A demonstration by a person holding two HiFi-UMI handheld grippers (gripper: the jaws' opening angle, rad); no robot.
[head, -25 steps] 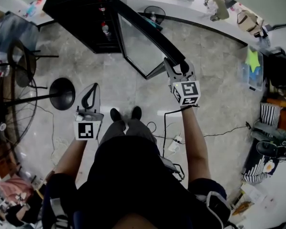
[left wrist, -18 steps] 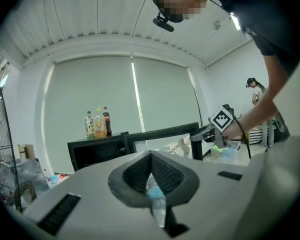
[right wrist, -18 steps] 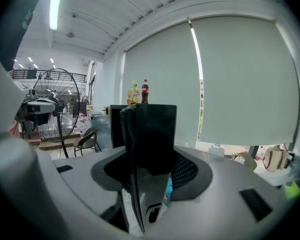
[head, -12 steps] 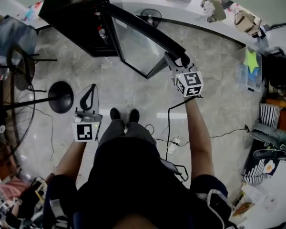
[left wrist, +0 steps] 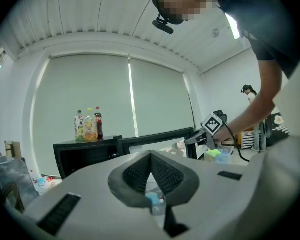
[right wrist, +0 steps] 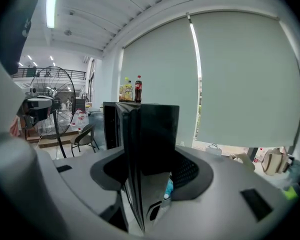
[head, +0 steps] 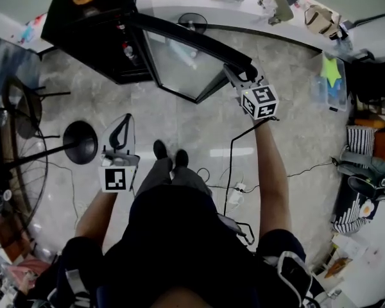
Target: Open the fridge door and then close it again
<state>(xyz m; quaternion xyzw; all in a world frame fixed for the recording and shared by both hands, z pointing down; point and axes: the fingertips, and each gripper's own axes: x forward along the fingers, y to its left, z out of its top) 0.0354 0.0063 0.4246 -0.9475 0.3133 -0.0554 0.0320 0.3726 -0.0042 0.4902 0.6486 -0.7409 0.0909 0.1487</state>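
Note:
The black fridge (head: 90,37) stands at the top left of the head view, its glass door (head: 186,59) swung wide open to the right. My right gripper (head: 240,77) is shut on the door's free edge; in the right gripper view the dark door edge (right wrist: 150,134) fills the gap between the jaws of the right gripper (right wrist: 151,176). My left gripper (head: 120,130) hangs level over the floor, shut with nothing in it, well apart from the fridge. The left gripper view shows the left gripper (left wrist: 151,160), the fridge (left wrist: 85,156) and the right gripper's marker cube (left wrist: 214,125) at the door.
Bottles (left wrist: 89,125) stand on the fridge top. A floor fan's round base (head: 82,143) and a chair (head: 19,88) are at the left. A cable (head: 234,165) runs across the floor by the person's feet (head: 170,154). A cluttered counter (head: 276,18) curves behind the door.
The right gripper and the door's free edge have moved up and away from the person, swinging the door wider. The left gripper has barely shifted in the view.

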